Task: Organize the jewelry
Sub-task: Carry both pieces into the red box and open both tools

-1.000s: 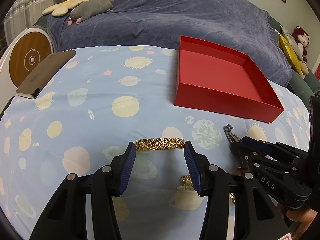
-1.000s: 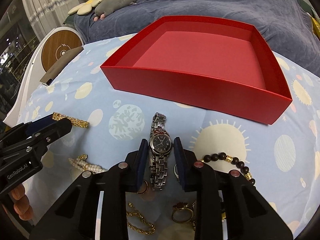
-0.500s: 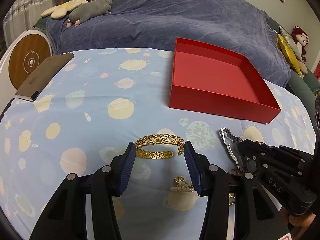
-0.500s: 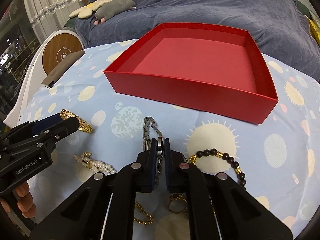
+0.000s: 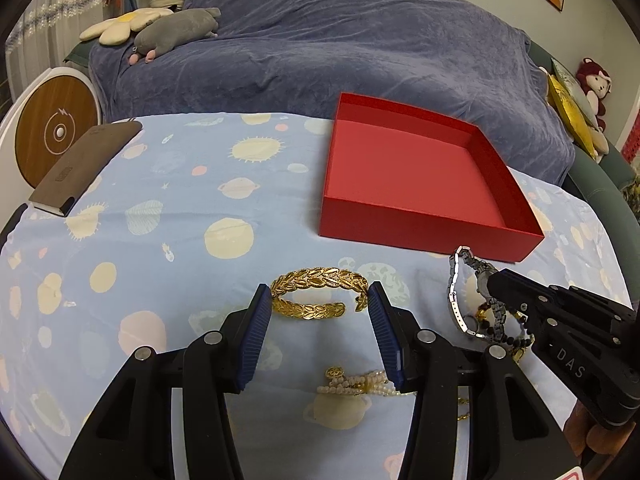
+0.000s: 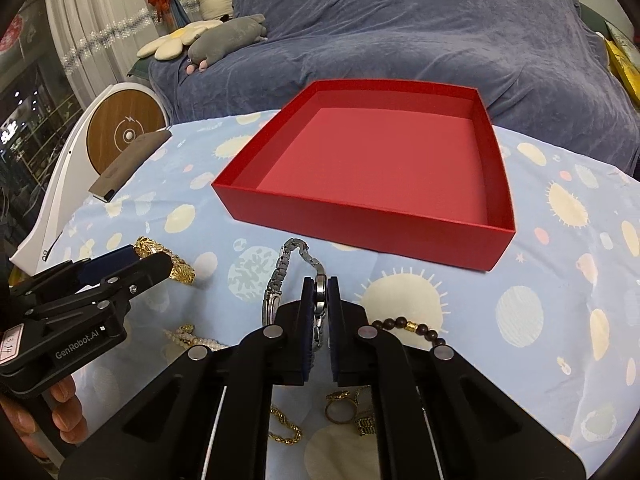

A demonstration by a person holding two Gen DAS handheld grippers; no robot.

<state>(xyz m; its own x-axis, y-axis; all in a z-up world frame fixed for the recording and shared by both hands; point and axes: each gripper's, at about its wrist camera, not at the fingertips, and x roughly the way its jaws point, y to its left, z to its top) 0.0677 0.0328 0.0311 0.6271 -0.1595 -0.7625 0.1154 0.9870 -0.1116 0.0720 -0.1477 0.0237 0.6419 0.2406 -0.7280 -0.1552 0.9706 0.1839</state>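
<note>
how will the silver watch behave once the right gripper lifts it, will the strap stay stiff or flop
The watch is clamped by its case in the right gripper, on edge. Its linked metal strap already curves loosely, so it will probably dangle and swing. Polished metal may slip a little in the pads. It likely feels heavy for its size.

Both fisheye cameras ride low behind their claws, close above the planet-print blue cloth (image 5: 168,208), facing the blue-covered bed. Both see the shallow red cardboard box (image 5: 420,216) (image 6: 360,220); each catches the other claw.
</note>
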